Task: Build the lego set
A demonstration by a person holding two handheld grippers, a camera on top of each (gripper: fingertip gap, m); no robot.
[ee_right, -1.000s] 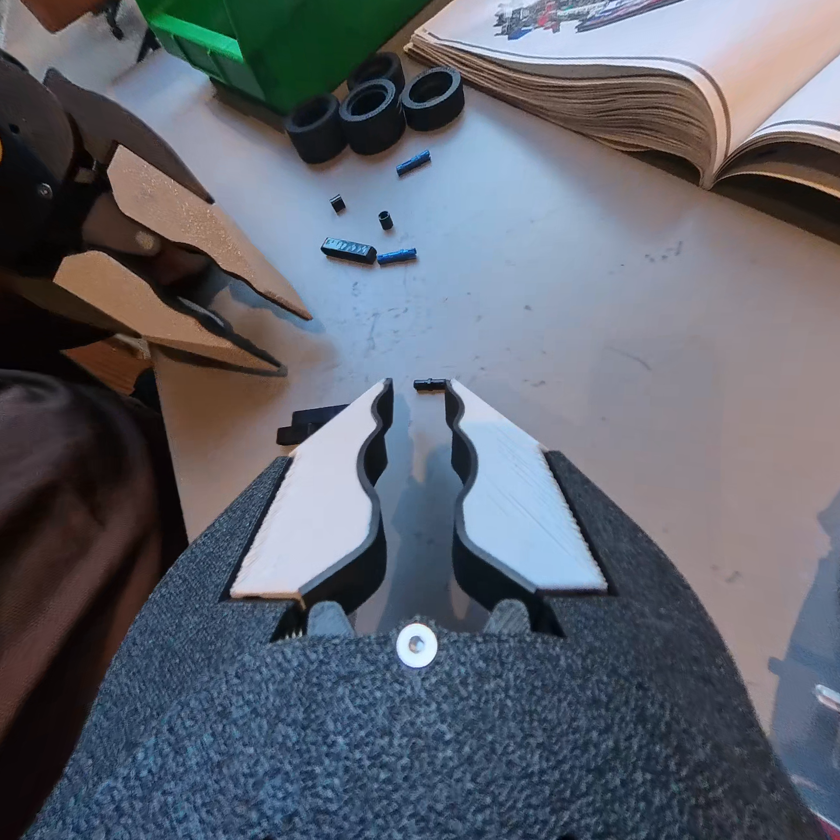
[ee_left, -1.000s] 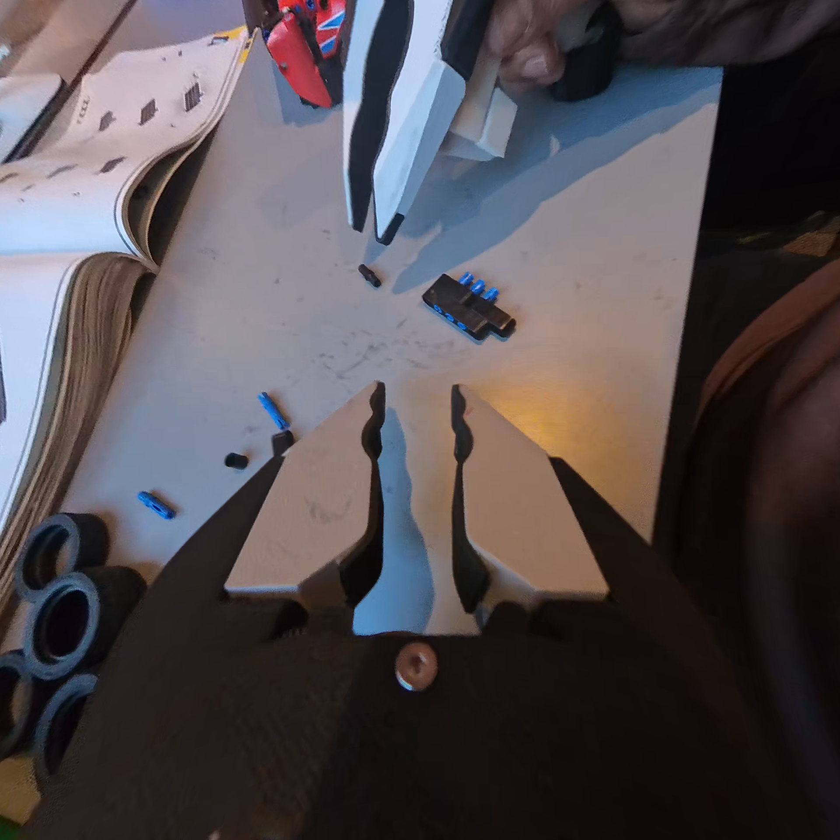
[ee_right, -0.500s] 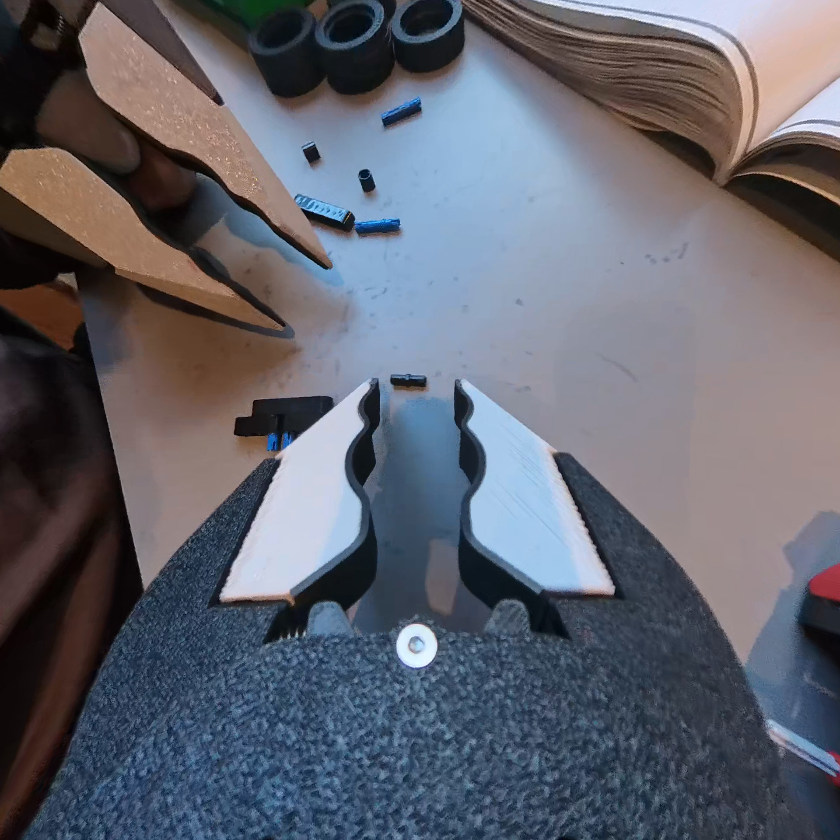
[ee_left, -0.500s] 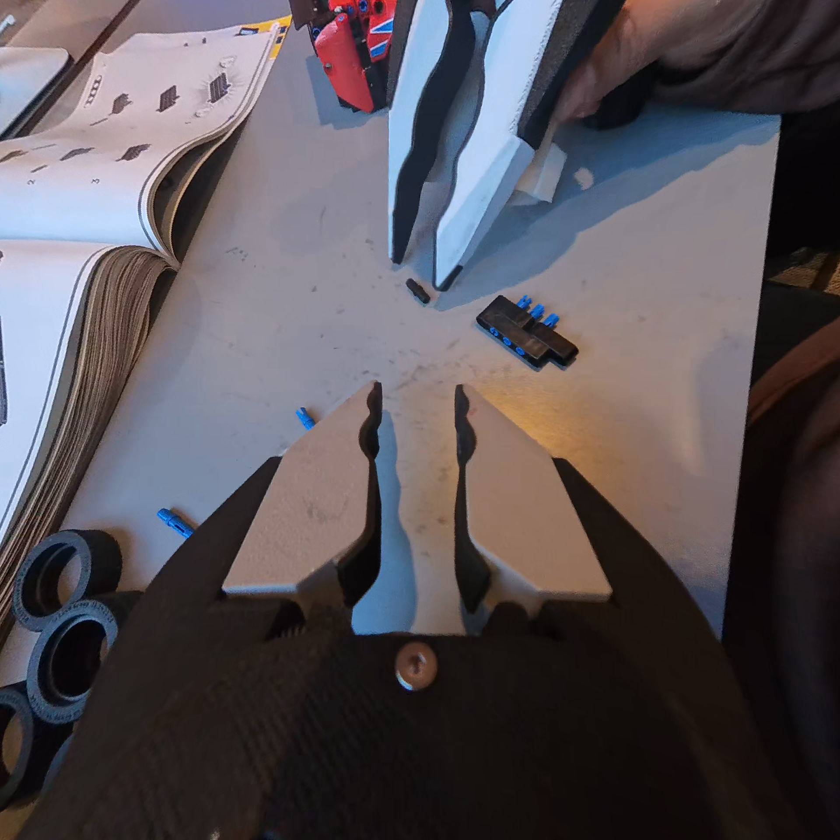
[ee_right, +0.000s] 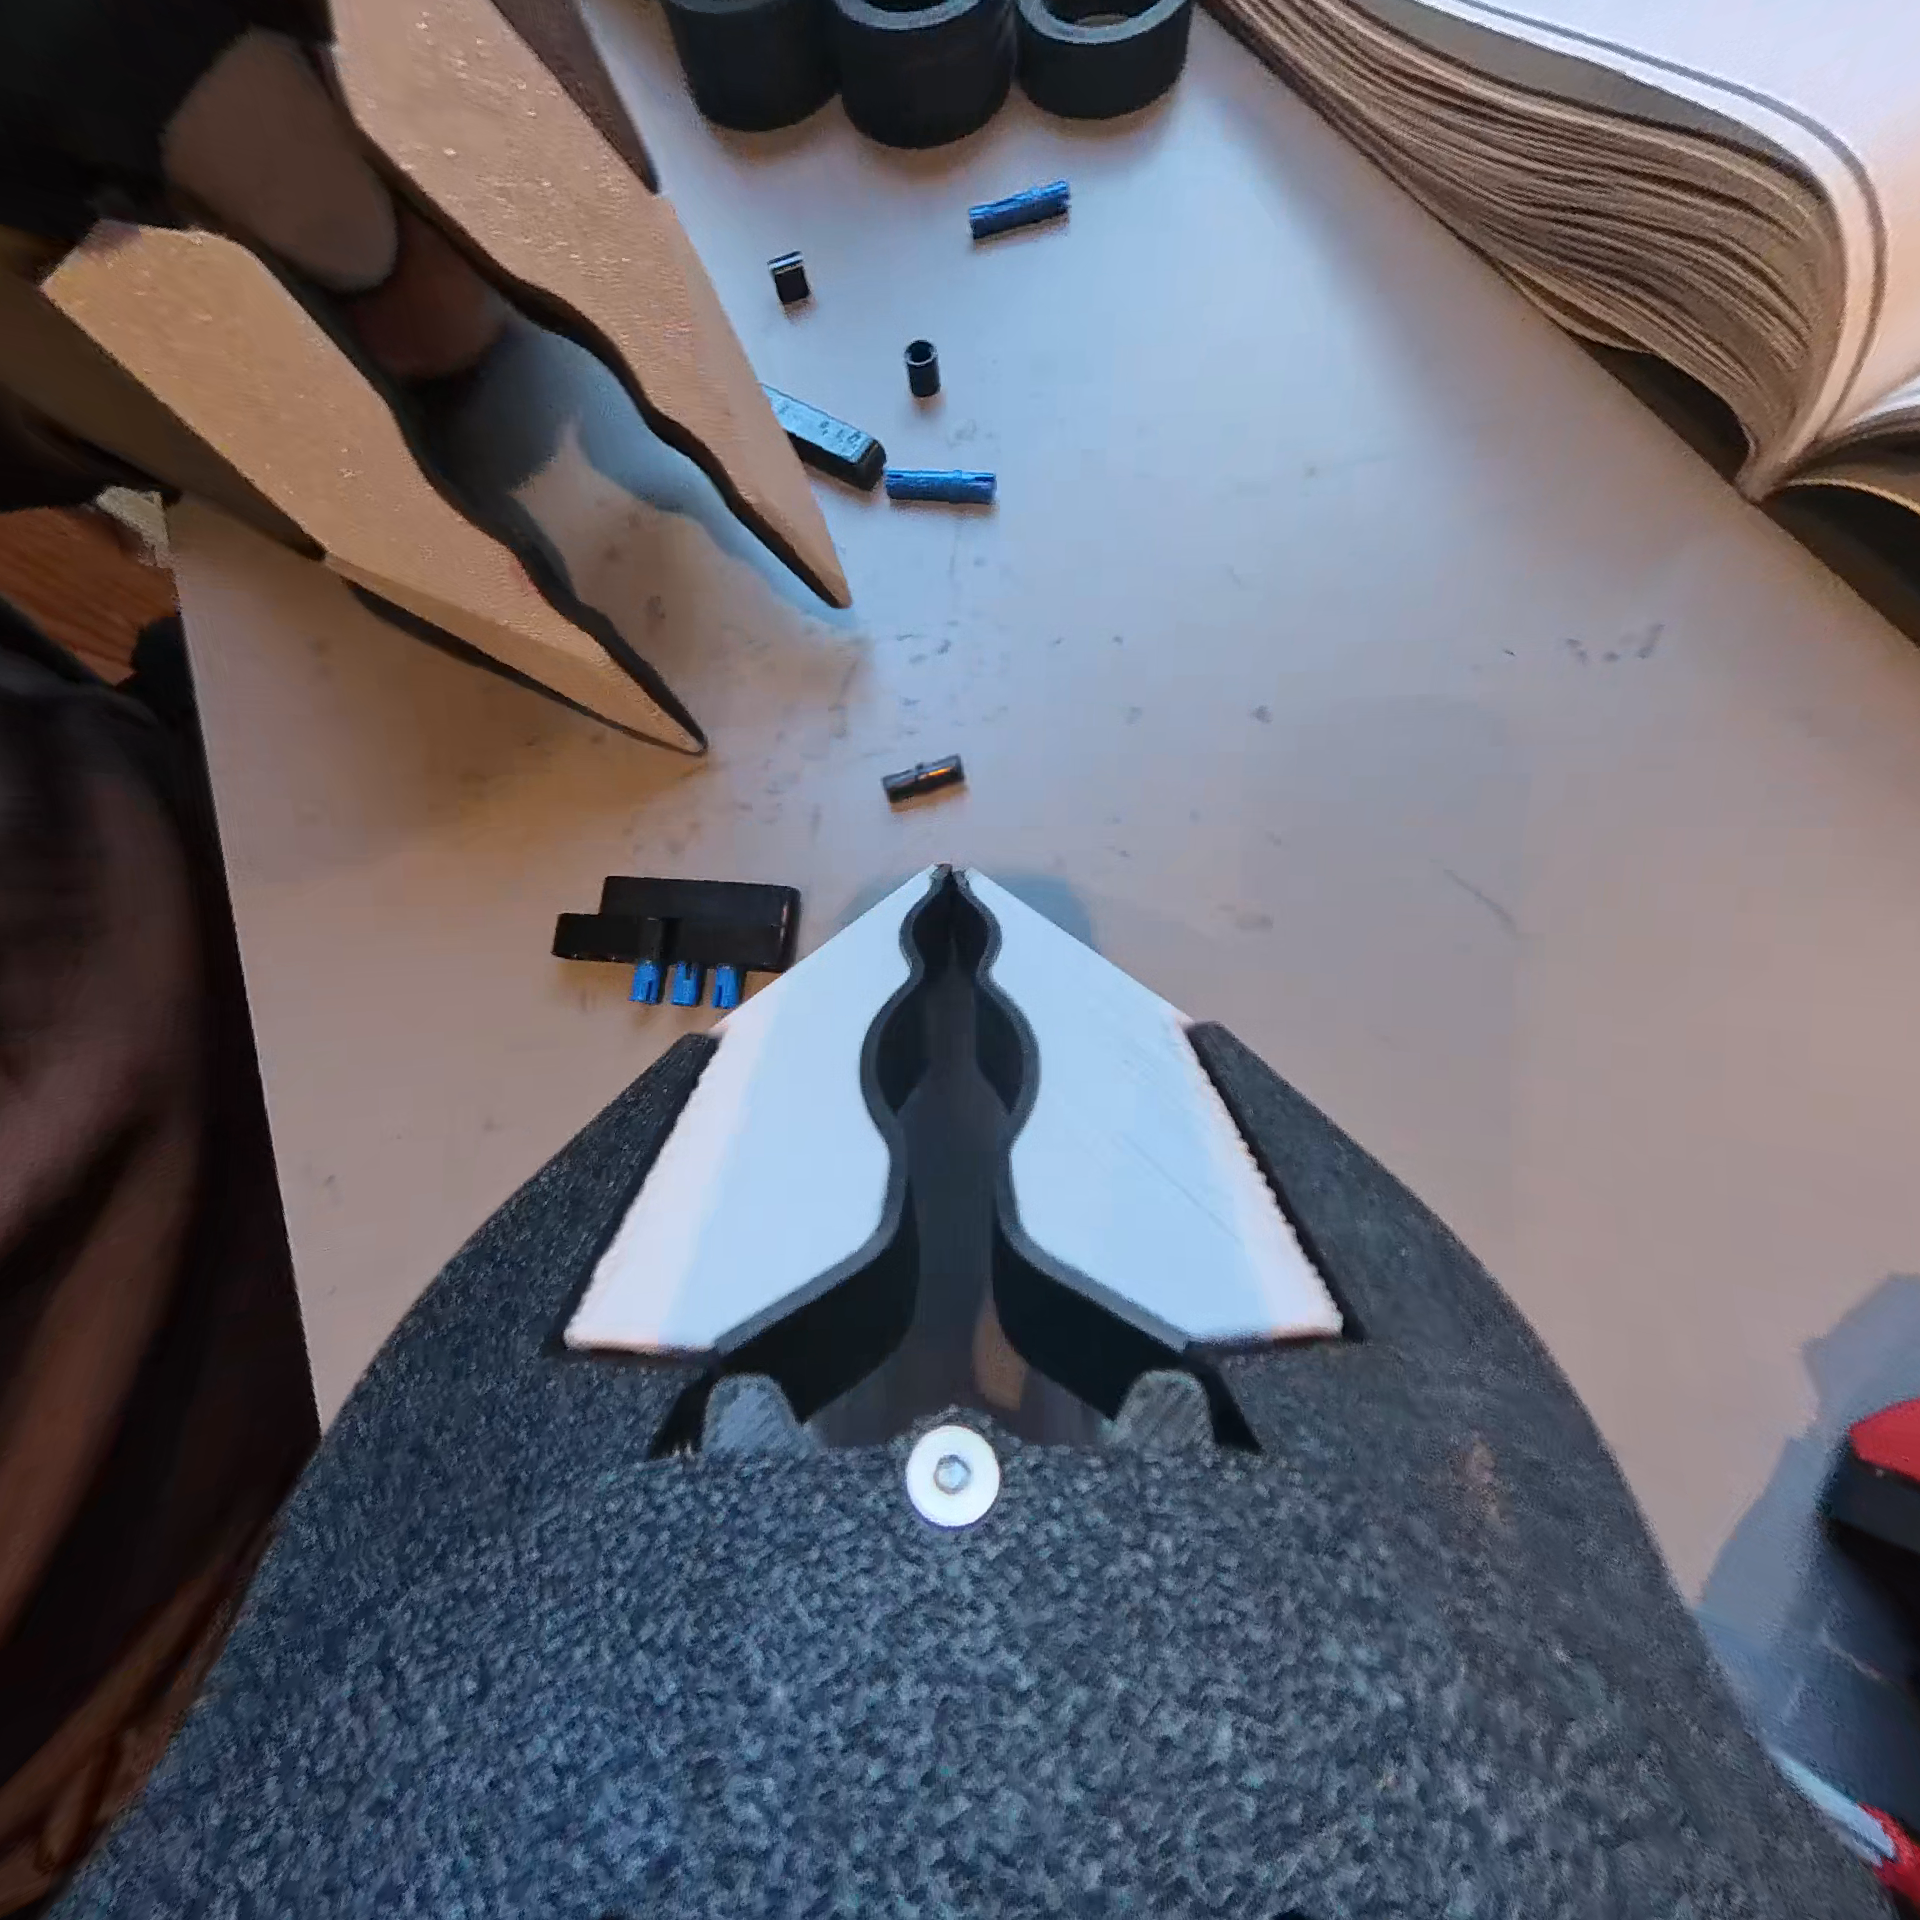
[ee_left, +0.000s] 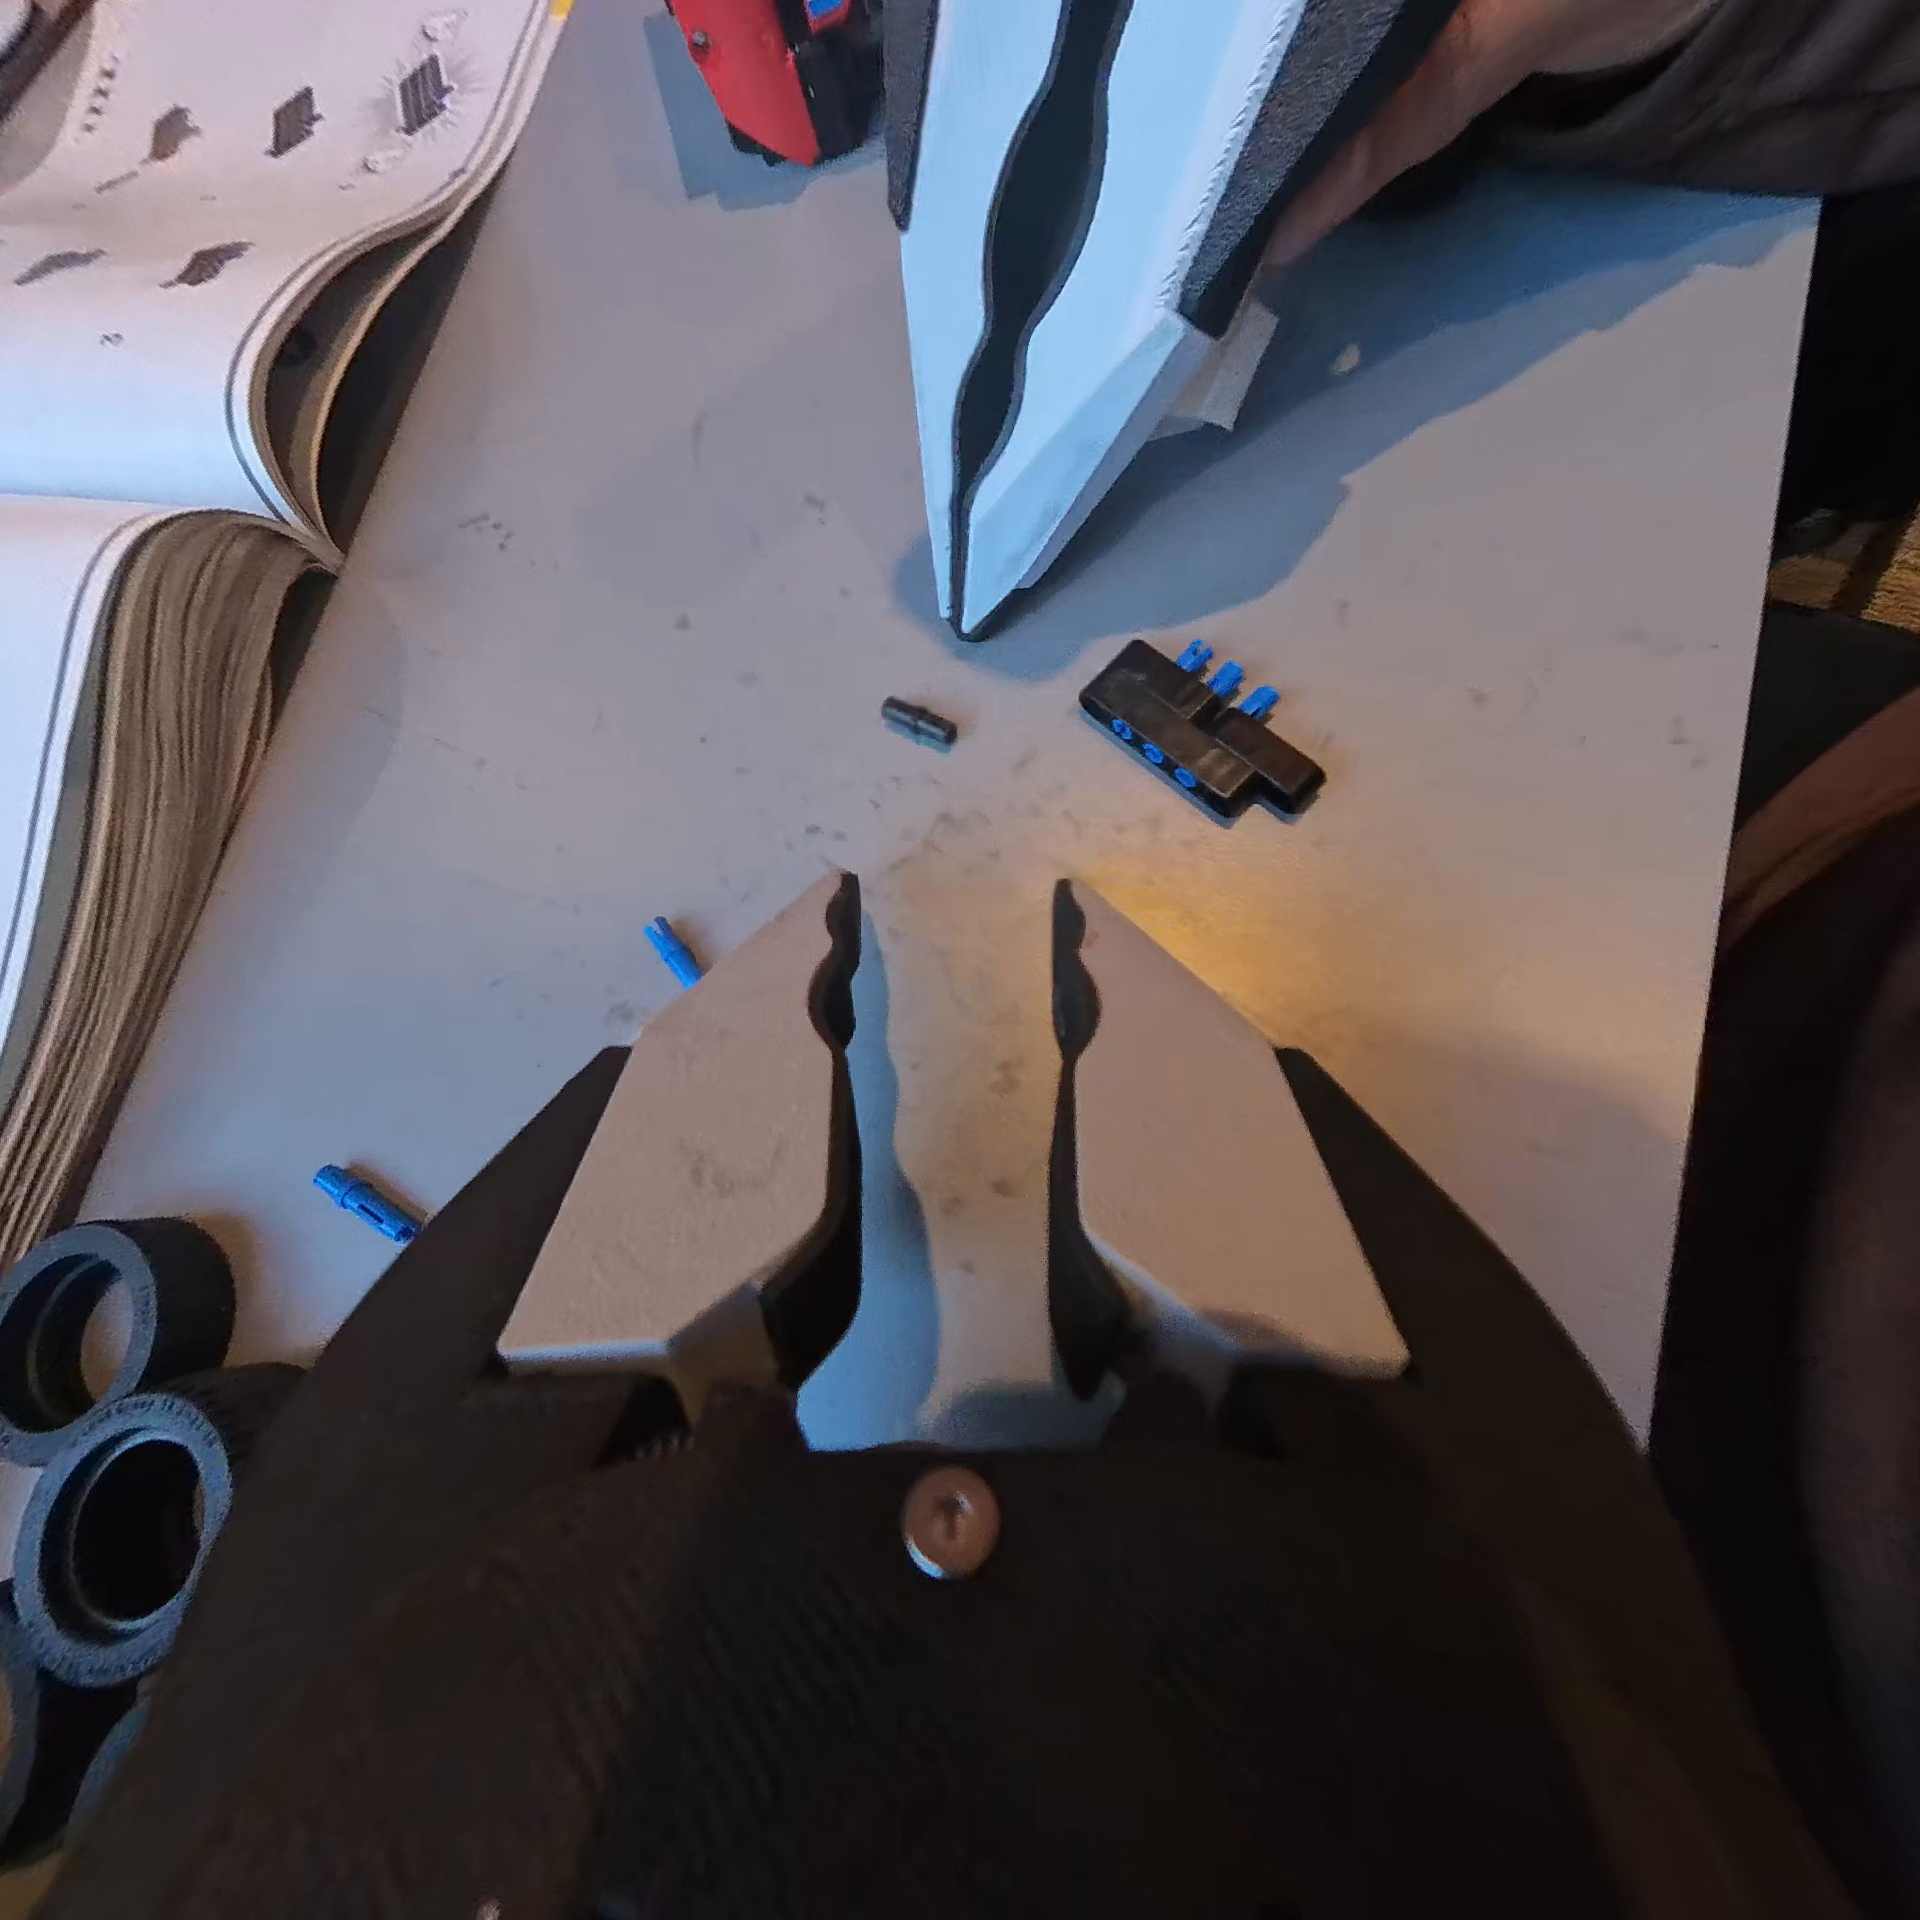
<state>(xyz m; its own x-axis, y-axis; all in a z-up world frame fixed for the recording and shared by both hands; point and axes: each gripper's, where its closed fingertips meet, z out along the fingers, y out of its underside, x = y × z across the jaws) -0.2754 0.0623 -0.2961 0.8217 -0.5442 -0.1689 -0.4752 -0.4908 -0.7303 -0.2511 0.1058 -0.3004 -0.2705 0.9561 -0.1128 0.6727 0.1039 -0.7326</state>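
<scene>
The black pin (ee_right: 923, 779) lies just ahead of the right gripper (ee_right: 943, 873) (tips pinched together, empty). The left gripper (ee_left: 954, 883) stands apart, jaws wide, holding nothing.

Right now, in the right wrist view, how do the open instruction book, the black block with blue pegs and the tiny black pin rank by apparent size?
1. Instruction book, though cropped.
2. Black block with blue pegs.
3. Black pin.

Black pin (ee_left: 918, 721) lies flat on the table, alone, well clear of other parts. Black beam assembly (ee_left: 1200, 747) lies flat beside it, three blue pins (ee_left: 1226, 680) sticking out one long side (stepped end, second beam stacked on). Loose blue pins (ee_right: 939, 485) and black tyres (ee_right: 925, 73) lie farther off.
</scene>
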